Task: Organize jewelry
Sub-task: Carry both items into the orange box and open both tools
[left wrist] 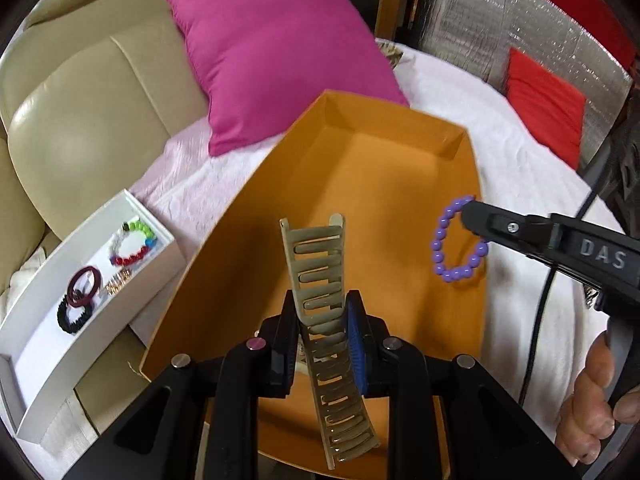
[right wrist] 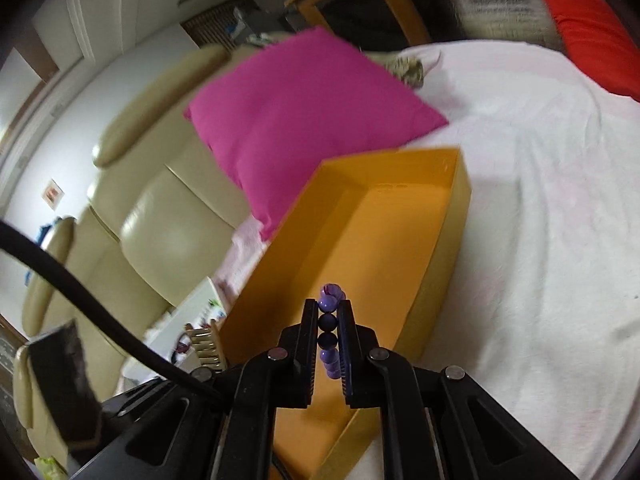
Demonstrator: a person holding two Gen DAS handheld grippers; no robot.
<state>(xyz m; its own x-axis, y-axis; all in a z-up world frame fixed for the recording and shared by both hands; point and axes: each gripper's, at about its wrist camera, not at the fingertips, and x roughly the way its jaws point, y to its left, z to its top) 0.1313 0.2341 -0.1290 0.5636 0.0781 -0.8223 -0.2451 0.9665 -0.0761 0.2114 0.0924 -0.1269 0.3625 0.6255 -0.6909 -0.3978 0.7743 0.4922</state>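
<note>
My left gripper [left wrist: 322, 312] is shut on a long beige hair claw clip [left wrist: 320, 276], held above the empty orange box [left wrist: 400, 160]. My right gripper [right wrist: 329, 312] is shut on a purple bead bracelet [right wrist: 331, 324], which hangs as a ring [left wrist: 456, 240] from its tip over the box's right rim in the left wrist view. The box [right wrist: 400, 220] lies on a white bedspread. The clip's comb end [right wrist: 204, 346] shows at the lower left of the right wrist view.
A white tray [left wrist: 48, 356] at the left holds bead bracelets [left wrist: 134, 244], dark hair ties [left wrist: 78, 298] and a small gold piece. A magenta cushion [left wrist: 276, 52] lies behind the box, a beige leather headboard [left wrist: 80, 120] to the left, a red cushion [left wrist: 548, 108] far right. A hand [left wrist: 592, 392] grips the right handle.
</note>
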